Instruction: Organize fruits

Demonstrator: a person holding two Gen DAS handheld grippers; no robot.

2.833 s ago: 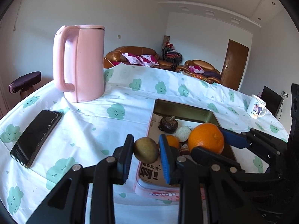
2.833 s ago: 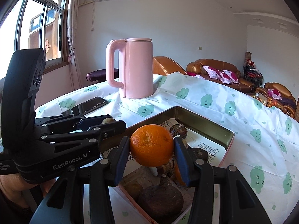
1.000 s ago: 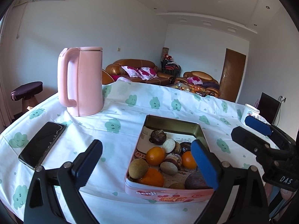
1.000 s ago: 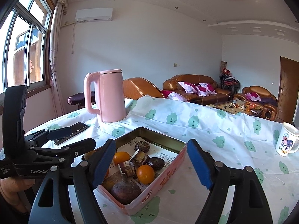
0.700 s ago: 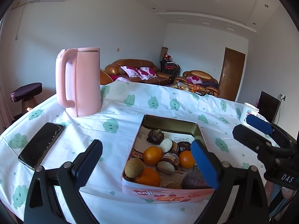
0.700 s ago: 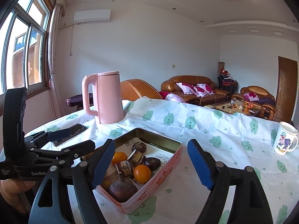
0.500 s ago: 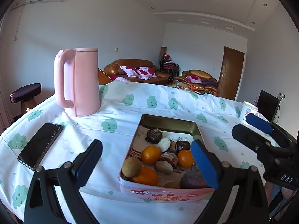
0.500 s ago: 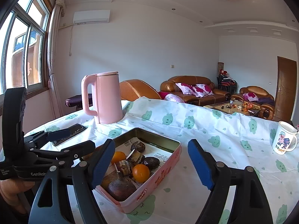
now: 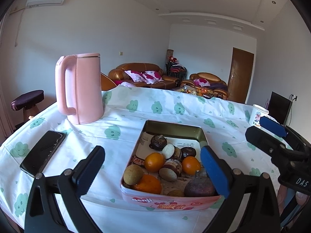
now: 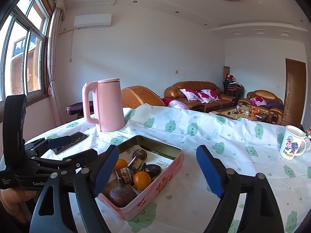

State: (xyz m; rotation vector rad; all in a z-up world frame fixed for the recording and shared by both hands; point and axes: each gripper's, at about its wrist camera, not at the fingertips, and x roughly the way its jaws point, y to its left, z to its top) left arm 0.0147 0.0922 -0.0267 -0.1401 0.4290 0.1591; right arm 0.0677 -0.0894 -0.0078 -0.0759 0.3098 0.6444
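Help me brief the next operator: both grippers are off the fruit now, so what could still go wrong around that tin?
1. The pink tin sits close to the table's near edge; a nudge from the open left gripper might push it off.
2. Fruit is heaped at the tin's near end; the brown fruit resting on an orange could roll out.
3. The right gripper, jaws opening and empty, hangs near the tin's rim and could clip it.

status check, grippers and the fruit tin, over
Left gripper open, empty. Right gripper empty, jaws opening. Oranges and brown fruits sit in the pink rectangular tin on the cloud-print tablecloth. Nothing blocking the tin.
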